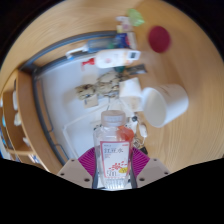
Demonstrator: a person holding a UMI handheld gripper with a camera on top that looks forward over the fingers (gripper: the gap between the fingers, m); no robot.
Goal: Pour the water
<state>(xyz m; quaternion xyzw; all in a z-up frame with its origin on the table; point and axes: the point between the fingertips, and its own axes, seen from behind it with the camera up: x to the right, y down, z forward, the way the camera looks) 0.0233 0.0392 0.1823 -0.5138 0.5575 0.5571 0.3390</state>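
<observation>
Pink pads (88,160) flank a clear plastic water bottle (113,147), both fingers pressed on its labelled body, so we read the gripper (113,172) as clamped on it. Bottle's long axis runs upright, neck away from us. White cup (166,102) sits beyond the bottle, off to the right on the white tray (60,100); we judge the pour must tip that way.

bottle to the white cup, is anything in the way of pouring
Nothing visible blocks it. The bottle stands between the tongs, and the white cup sits just beyond it, open side showing, with only bare white tabletop between them.
</observation>
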